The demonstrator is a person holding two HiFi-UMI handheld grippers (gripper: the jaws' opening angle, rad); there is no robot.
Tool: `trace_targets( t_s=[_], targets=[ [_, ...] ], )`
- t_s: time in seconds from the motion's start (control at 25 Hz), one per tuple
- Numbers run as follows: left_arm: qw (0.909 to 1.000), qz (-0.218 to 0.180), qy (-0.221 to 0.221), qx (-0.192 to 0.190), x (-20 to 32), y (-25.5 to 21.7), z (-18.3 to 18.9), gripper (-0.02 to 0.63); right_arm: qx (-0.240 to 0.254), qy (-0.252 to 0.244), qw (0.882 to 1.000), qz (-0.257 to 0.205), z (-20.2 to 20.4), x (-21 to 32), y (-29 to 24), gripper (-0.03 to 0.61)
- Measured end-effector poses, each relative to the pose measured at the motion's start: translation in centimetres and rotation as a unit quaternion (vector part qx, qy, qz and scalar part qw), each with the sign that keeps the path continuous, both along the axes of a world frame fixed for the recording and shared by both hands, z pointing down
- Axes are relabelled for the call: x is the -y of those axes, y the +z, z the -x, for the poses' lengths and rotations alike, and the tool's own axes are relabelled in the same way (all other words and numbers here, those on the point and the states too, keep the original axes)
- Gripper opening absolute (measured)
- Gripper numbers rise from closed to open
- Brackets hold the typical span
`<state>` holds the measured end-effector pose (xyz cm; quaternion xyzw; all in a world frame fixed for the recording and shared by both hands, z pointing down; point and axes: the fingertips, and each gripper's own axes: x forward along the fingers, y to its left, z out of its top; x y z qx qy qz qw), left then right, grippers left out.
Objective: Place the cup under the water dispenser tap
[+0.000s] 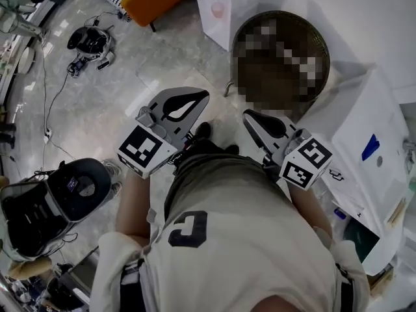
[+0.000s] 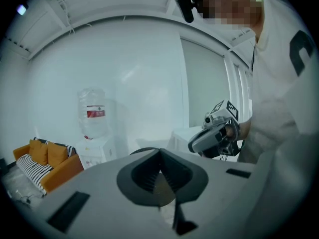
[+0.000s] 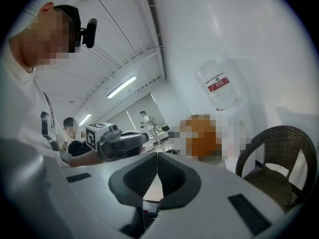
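No cup shows in any view. The water dispenser [image 2: 94,151] is a white cabinet against the far wall, with a clear bottle [image 2: 93,114] with a red label on top. The bottle [image 3: 222,86] shows in the right gripper view too, and the dispenser [image 1: 218,5] sits at the top of the head view. My left gripper [image 1: 203,97] is held in front of my body, jaws shut with nothing between them [image 2: 159,156]. My right gripper [image 1: 250,117] is beside it, also shut and empty [image 3: 157,158]. Each gripper sees the other: right gripper [image 2: 212,138], left gripper [image 3: 119,141].
A dark wicker chair [image 3: 279,158] stands right of the dispenser, an orange sofa [image 2: 47,161] to its left. A white table [image 1: 364,148] is at my right. A small legged robot [image 1: 91,41], a black machine [image 1: 58,200] and cables lie on the floor at left.
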<state>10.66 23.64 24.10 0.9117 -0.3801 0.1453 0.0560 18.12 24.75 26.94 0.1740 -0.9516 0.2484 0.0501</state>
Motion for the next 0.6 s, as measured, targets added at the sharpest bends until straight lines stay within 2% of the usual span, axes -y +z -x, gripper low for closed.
trace_targets(
  t_s=[0.24,0.36,0.52,0.6],
  targets=[
    [0.9992,0.003,-0.036,0.019,1.3,1.0,1.9,0.057,0.007,-0.042,0.999,0.004,2.5,1.8,1.0,0.028],
    [0.9994,0.008,-0.03,0.012,1.7,2.1,1.9,0.057,0.0,-0.039,0.999,0.016,2.7,2.2,2.6,0.028],
    [0.9976,-0.009,-0.055,0.042,2.4,2.6,6.1,0.057,0.007,-0.07,0.997,0.019,7.1,3.5,4.0,0.028],
    [0.9967,-0.018,-0.066,0.043,2.2,2.5,7.9,0.057,0.006,-0.081,0.997,0.018,8.9,3.3,4.4,0.028]
  ],
)
